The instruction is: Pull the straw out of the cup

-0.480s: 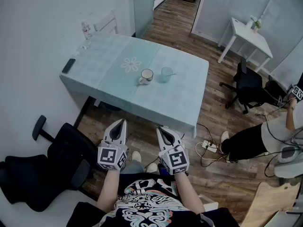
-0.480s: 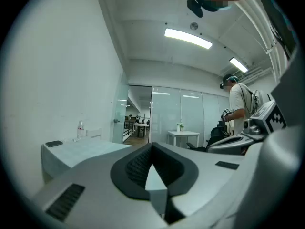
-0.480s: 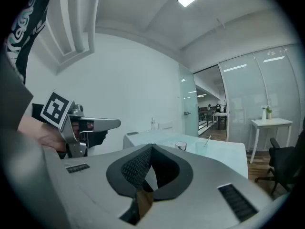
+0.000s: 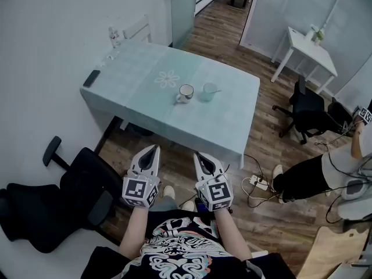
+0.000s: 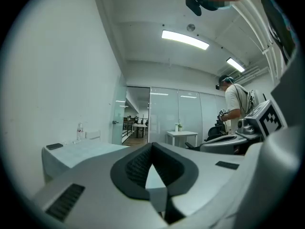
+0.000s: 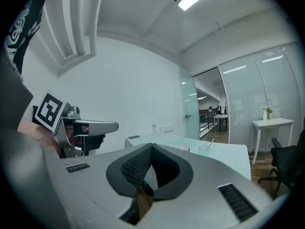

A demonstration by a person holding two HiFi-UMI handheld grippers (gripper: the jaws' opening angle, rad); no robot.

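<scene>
In the head view, the person's forearms reached toward 12 o'clock from the bottom edge. The left gripper [image 4: 153, 148] and right gripper [image 4: 198, 155] were held side by side, near each other but apart, over the wooden floor short of the table [image 4: 133, 92]. Each narrowed to a closed point. The cup [image 4: 208, 92] stood on the table at 12 o'clock from the right gripper, well apart from it, just beside a white mug [image 4: 186, 92] at its 9 o'clock. The straw [image 4: 216, 90] sat in the cup, its free end leaning over the rim toward 3 o'clock. A phone [image 4: 91, 78] lay near the table's 9 o'clock edge.

In the left gripper view, the jaws met at their tips with nothing between them. The table showed at 9 o'clock, the right gripper at 3 o'clock.

In the right gripper view, the jaws were likewise together and empty. The cup appeared small beyond them at 3 o'clock of the tips, its straw tilted toward 1 o'clock, the mug to its 9 o'clock. The left gripper hung at 9 o'clock.
</scene>
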